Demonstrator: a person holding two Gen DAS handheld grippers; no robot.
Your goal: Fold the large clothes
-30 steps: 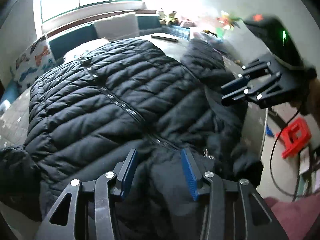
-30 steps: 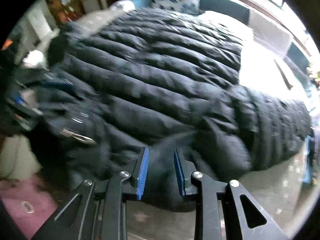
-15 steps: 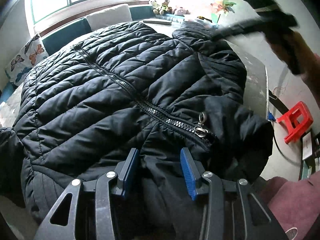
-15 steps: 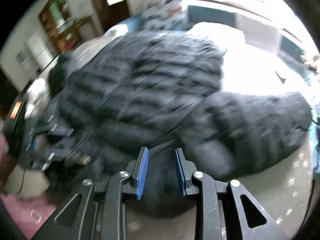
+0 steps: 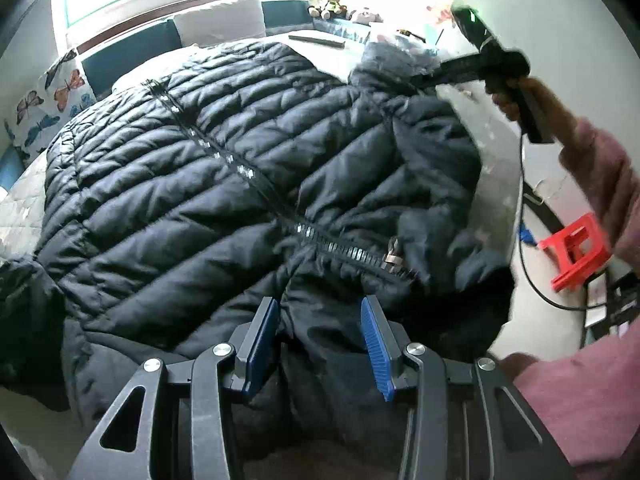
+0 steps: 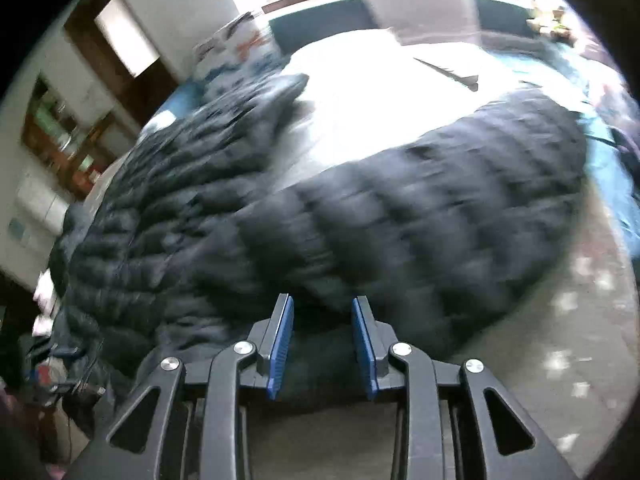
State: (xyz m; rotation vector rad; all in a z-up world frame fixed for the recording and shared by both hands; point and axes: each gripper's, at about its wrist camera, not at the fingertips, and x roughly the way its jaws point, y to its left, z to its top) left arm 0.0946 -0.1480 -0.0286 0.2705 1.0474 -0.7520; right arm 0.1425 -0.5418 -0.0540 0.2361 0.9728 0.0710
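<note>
A black quilted jacket (image 5: pixel 224 184) lies spread across the pale surface (image 6: pixel 384 92), zipper up. The left gripper (image 5: pixel 318 344) pinches its near collar; the right gripper (image 6: pixel 322 344) pinches a sleeve end at the right.

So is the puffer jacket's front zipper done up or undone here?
Done up. The zipper runs closed along the black puffer jacket, its pull sitting near the collar end; the lower end is too small to confirm.
</note>
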